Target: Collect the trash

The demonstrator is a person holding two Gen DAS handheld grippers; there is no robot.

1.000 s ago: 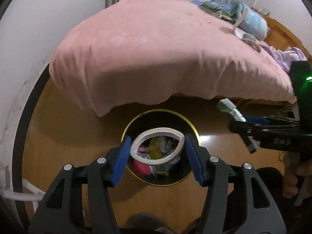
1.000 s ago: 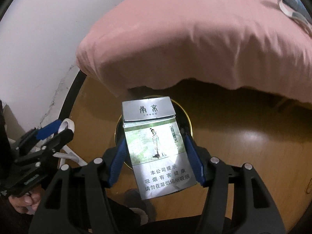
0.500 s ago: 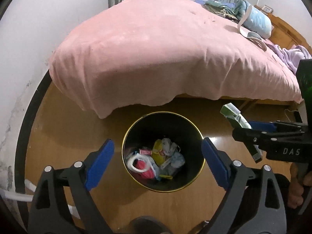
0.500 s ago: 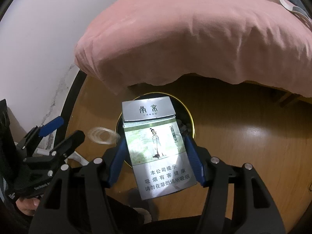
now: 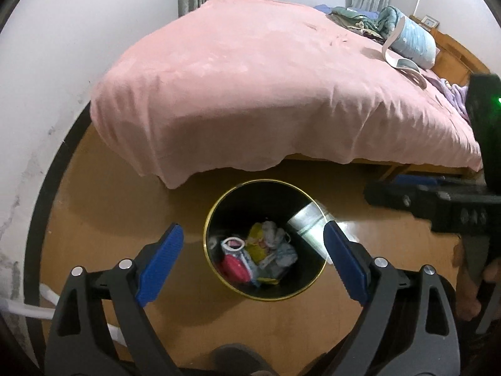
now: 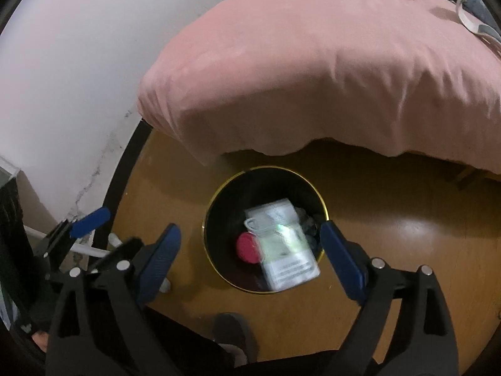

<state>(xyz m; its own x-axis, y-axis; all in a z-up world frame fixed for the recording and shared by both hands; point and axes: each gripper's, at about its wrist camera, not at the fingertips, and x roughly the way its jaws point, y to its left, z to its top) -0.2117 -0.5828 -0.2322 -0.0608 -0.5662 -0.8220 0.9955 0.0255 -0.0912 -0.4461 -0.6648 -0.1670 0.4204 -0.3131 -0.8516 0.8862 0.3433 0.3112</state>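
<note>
Dropping trash into the bin (image 6: 219, 194) was the step, and it went best with both hands right over the round gold rim, so nothing fell on the wood floor (image 5: 103, 206). The right hand-held gripper (image 6: 250, 246) had just been opening; its blue pads were wide apart and held nothing, and the cigarette pack (image 6: 281, 244) was loose in the air over the bin mouth. The left hand-held gripper (image 5: 253, 249) was wide open and empty too. The white ring (image 5: 232, 243) lay in the bin on other trash. The pack was blurry, so its words were hard to read. The bin's bottom was dark. The pink bed (image 5: 266, 94) hid the floor under it.
</note>
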